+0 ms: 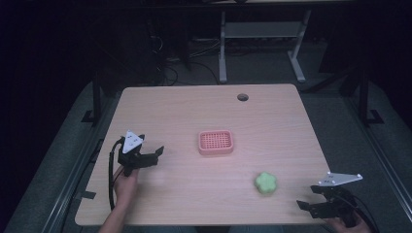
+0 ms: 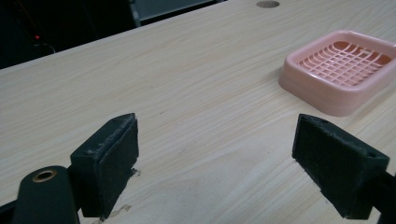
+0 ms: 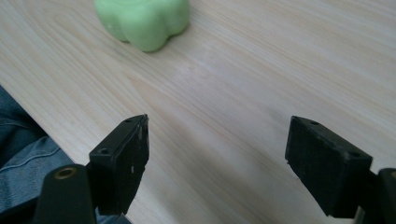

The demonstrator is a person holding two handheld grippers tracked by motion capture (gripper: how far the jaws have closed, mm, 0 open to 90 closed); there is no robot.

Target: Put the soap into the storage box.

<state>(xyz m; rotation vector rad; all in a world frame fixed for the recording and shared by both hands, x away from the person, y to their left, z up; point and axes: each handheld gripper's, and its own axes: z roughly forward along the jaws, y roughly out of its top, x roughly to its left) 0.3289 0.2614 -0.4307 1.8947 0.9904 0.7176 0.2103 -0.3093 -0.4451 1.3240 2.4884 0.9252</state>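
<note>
The pink soap dish point(image 1: 215, 142) lies flat, long axis across the table. The green soap point(image 1: 266, 183) sits near the right gripper point(image 1: 316, 205). Both it and the left gripper point(image 1: 154, 154) are spread wide, holding nothing.

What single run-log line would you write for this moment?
left gripper: open, empty | right gripper: open, empty | green soap: on table | pink dish: empty

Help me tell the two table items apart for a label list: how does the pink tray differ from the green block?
The pink tray is rectangular with rounded corners; the green block is lobed like a flower. The pink tray is hollow with a grid bottom, while the green block looks solid and smooth. The pink tray sits mid-table; the green block lies nearer the right gripper. Both rest on the wooden table, untouched, each gripper's jaws spread.
</note>
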